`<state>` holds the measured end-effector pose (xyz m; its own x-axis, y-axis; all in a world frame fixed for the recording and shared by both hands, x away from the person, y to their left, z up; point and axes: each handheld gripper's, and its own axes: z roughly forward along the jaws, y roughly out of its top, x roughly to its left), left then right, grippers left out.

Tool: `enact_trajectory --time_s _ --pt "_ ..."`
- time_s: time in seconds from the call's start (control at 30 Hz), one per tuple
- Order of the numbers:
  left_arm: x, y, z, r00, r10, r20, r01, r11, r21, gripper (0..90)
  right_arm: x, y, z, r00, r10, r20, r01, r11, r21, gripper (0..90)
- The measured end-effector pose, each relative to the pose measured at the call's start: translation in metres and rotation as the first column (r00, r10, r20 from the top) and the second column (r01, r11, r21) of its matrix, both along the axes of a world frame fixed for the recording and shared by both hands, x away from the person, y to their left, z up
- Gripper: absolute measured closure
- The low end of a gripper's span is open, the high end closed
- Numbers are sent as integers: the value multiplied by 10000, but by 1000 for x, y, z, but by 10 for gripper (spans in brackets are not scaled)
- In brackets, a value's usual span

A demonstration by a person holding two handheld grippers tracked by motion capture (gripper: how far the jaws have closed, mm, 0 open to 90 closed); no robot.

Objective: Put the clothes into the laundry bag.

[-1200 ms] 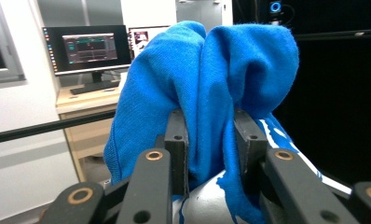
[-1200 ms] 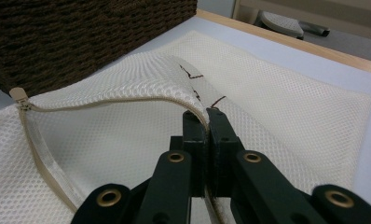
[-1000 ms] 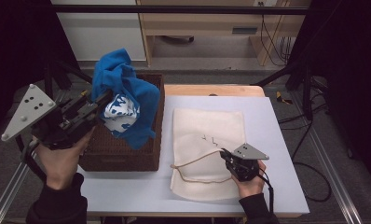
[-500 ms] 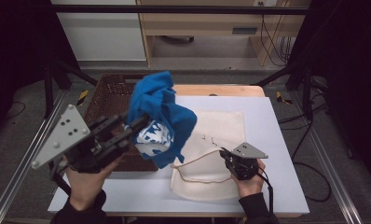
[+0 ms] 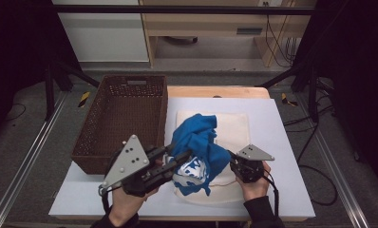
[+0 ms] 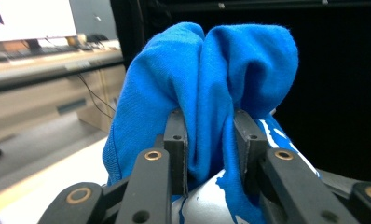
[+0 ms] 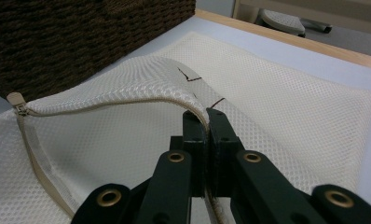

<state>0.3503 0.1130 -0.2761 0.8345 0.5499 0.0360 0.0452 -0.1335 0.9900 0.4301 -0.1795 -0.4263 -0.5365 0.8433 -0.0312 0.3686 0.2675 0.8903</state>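
over the cream mesh bag [image 5: 234, 128], near its front edge, a bunched blue shirt [image 5: 196, 142] hangs from the left gripper [image 5: 180, 159], whose jaws are closed on a fold of cloth. its long axis runs from far to near, white print lowest. the right gripper [image 7: 206, 122] is clamped tight on the bag's zipper edge [image 7: 127, 103], lifting it, probably to hold the mouth open for the shirt. an empty basket [image 5: 125, 142] sits left on the bench [image 5: 282, 123].

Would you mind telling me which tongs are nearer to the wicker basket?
Left. The left tongs sit just off the wicker basket, gripping the blue shirt; the right tongs are farther away.
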Motion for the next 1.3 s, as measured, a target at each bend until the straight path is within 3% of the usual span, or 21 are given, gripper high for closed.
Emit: enact_trajectory --time_s 0.17,0.37,0.47,0.63,0.77,0.93,0.97,1.07,1.17,1.27,1.3 --pt "6 -18 -33 9979 -348 -552 373 9983 448 700 0 -1 0 10000 -9 21 9 10000 41 874" --pt "15 -35 -67 9895 -616 -1306 739 9930 918 700 0 -1 1 10000 -16 43 15 10000 69 873" --pt "18 -44 -84 9851 -581 -1621 803 9877 1342 699 -1 -2 1 10000 -39 52 38 9999 119 873" --pt "29 -54 -114 9724 -468 -2286 942 9750 2012 699 -1 -3 1 9999 -60 108 58 9998 179 874" --pt "39 -62 -135 9582 -395 -2834 1118 9634 2437 699 -1 -3 1 9999 -59 162 57 9998 164 874" --pt "48 -74 -156 9404 -305 -3387 1381 9444 2984 698 -2 -2 1 9998 -76 166 73 9998 176 874" --pt "52 -79 -161 9343 -212 -3560 1411 9387 3144 697 -2 -2 2 9998 -58 182 55 9998 183 874" --pt "56 -86 -164 9294 -79 -3689 1386 9341 3291 696 -2 -2 2 9998 -47 191 43 9998 212 874" --pt "61 -95 -170 9154 36 -4025 1499 9249 3493 689 -3 -2 3 9996 18 279 -26 9996 288 874" --pt "66 -102 -177 9085 298 -4168 1379 9201 3665 681 -4 -1 4 9997 31 254 -39 9995 327 874" --pt "69 -105 -183 9053 495 -4218 1205 9224 3669 659 -5 -1 4 9996 63 279 -72 9995 313 874"
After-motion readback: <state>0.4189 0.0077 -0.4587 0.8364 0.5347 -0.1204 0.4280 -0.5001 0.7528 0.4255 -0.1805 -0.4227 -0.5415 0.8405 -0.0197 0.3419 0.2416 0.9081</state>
